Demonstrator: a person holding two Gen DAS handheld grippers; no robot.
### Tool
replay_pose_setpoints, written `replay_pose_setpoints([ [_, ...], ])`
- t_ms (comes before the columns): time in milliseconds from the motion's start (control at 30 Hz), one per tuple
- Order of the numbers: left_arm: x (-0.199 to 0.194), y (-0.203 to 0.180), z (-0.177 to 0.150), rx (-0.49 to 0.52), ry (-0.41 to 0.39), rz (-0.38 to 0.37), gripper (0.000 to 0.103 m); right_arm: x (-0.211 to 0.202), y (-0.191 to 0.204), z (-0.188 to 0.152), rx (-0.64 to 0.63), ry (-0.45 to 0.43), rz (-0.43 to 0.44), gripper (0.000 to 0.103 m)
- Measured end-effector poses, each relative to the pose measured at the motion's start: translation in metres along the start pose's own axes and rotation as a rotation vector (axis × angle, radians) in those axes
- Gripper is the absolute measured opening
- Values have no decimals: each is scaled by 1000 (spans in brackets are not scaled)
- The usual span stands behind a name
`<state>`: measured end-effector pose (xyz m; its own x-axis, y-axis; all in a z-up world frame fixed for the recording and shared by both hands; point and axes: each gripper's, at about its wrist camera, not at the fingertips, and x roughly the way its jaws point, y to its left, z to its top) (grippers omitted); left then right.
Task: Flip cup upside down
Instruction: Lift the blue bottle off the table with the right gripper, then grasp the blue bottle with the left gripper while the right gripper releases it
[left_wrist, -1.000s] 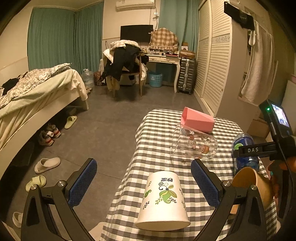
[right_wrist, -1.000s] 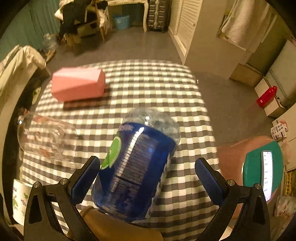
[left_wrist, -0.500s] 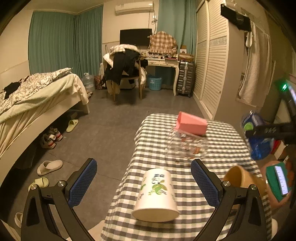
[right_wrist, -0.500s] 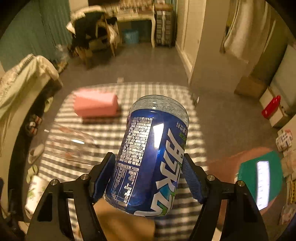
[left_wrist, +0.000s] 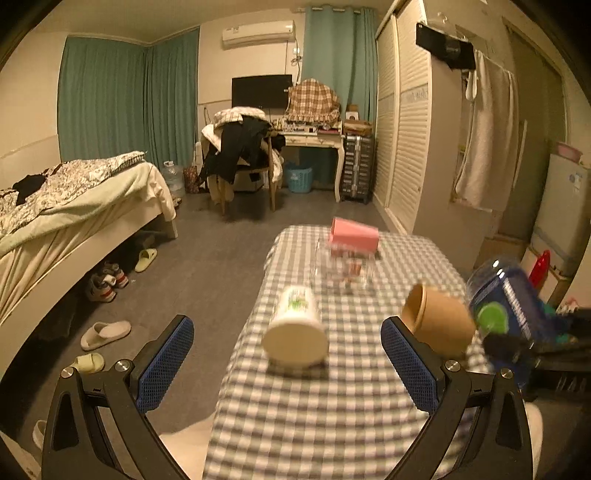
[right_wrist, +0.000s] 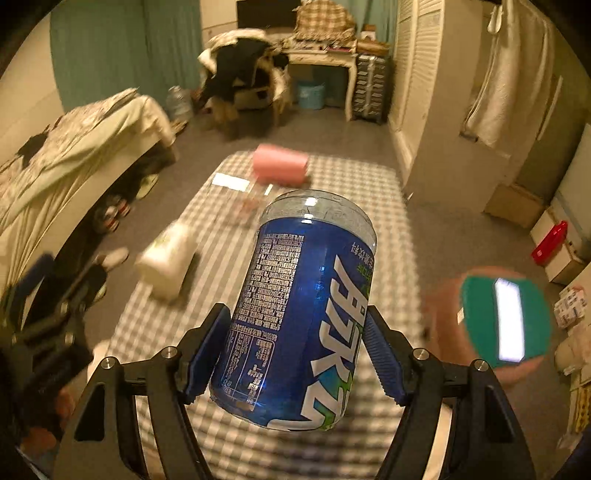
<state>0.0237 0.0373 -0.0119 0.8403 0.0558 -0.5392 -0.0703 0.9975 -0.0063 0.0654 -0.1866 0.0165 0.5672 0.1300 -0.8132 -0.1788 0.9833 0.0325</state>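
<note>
The left gripper (left_wrist: 286, 363) gaped wide, holding nothing; the white cup (left_wrist: 295, 326) stood rim-down on the checked table (left_wrist: 332, 424) just ahead of it, between the pads' lines, its long axis upright. The right gripper (right_wrist: 295, 354), farther off, was clamped around a blue bottle (right_wrist: 301, 310) held above the table.

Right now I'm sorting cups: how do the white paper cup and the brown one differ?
The white paper cup has a green print; the brown cup is plain. The white one shows its closed base to the left camera, the brown one its open mouth. Both are above the checked tablecloth.
</note>
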Motion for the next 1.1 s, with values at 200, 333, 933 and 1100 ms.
replay_pose_setpoints([
  [200,-5,7,-35,29,43,41,103,27,10,-43,23,46,51,72],
  [333,-9,17,-41,13,41,70,103,38,11,-56,4,67,25,72],
  [933,-12,8,-42,14,77,64,103,55,2,-72,16,115,89,76],
  [1100,-12,0,-38,26,91,79,103,27,-12,-66,38,48,87,84],
])
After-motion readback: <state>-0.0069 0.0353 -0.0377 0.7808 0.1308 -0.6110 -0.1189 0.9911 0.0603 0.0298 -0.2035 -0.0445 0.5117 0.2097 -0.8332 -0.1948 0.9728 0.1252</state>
